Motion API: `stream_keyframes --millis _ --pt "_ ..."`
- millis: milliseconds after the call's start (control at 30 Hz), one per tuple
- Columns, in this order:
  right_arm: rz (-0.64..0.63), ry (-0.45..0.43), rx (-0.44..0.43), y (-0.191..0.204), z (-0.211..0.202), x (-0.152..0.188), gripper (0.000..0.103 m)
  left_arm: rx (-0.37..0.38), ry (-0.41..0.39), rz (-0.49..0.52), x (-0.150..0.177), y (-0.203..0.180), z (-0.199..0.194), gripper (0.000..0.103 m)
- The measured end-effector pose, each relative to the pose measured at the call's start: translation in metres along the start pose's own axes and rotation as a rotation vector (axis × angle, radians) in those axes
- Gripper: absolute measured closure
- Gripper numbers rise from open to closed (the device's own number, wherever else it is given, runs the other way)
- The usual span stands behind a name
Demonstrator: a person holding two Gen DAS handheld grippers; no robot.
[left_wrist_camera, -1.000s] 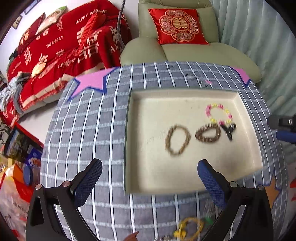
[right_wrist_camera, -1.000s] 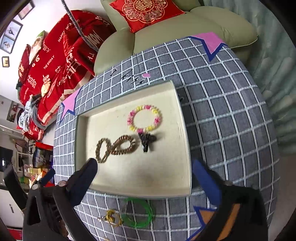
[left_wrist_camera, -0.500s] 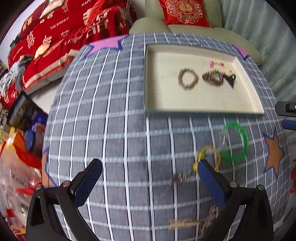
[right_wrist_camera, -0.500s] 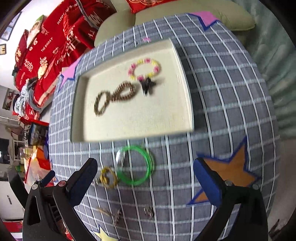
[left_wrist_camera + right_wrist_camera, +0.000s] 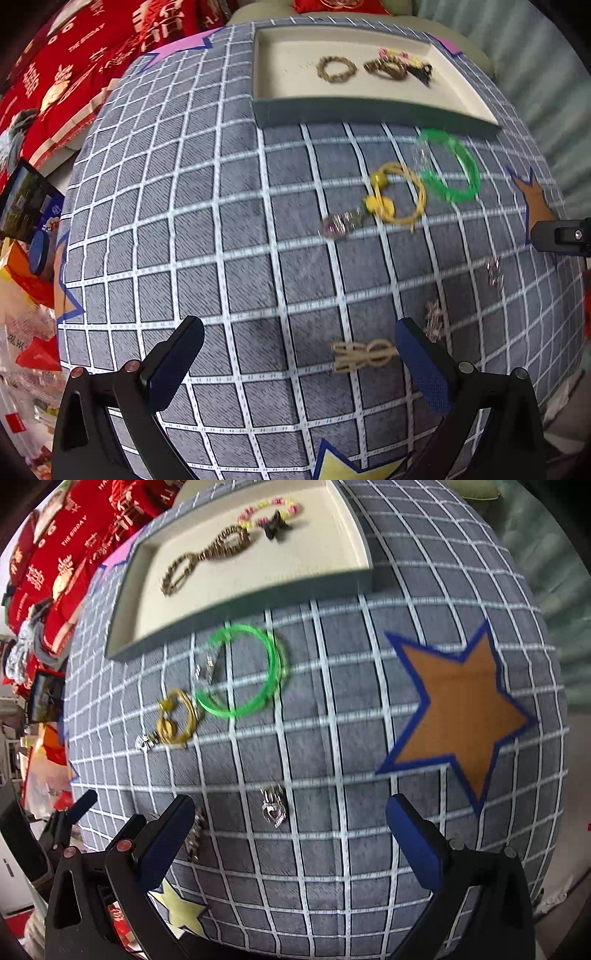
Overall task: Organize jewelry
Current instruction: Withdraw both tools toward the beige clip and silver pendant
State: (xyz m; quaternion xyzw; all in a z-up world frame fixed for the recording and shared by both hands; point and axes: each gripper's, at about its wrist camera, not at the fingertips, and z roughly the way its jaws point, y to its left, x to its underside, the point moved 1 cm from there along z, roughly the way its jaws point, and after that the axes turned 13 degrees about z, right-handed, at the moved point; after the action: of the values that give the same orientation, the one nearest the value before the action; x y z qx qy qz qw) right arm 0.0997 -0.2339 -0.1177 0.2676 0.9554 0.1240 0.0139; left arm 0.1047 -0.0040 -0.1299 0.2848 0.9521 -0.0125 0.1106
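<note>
A cream tray point(image 5: 369, 99) point(image 5: 147, 609) at the table's far side holds two brown bead bracelets point(image 5: 336, 69) point(image 5: 207, 559), a pink-and-yellow bead bracelet point(image 5: 269, 506) and a black clip point(image 5: 276, 527). On the checked cloth in front of it lie a green bangle point(image 5: 452, 166) point(image 5: 243, 670), a yellow cord bracelet point(image 5: 397, 194) point(image 5: 177, 718), a beige hair clip point(image 5: 364, 354) and small silver pieces point(image 5: 274, 808) point(image 5: 494, 271). My left gripper point(image 5: 301, 360) is open and empty above the near cloth. My right gripper point(image 5: 290, 836) is open and empty, the silver piece just ahead.
The table is round, covered in grey checked cloth point(image 5: 221, 221) with star patches, an orange one point(image 5: 461, 709) at right. A red-covered sofa point(image 5: 55, 74) stands at back left. Bags and boxes point(image 5: 26, 240) lie on the floor at left.
Both grippers have pulled back from the tray toward the near side of the table and lowered. The loose pieces on the cloth have come into view. Both stay open.
</note>
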Motion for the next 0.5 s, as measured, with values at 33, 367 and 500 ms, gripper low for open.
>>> stream_keyframes --millis 33,367,500 --pt "-0.002 -0.001 0.007 0.0 0.002 0.004 0.0 0.006 0.0 0.008 0.002 -0.002 0.001 0.0" --pt "-0.009 -0.001 0.051 0.0 0.015 0.019 0.0 -0.005 -0.033 0.159 0.016 -0.021 -0.001 0.0" --pt "-0.017 -0.006 0.065 0.0 0.018 0.024 0.001 -0.027 -0.044 0.279 0.02 -0.038 0.001 0.002"
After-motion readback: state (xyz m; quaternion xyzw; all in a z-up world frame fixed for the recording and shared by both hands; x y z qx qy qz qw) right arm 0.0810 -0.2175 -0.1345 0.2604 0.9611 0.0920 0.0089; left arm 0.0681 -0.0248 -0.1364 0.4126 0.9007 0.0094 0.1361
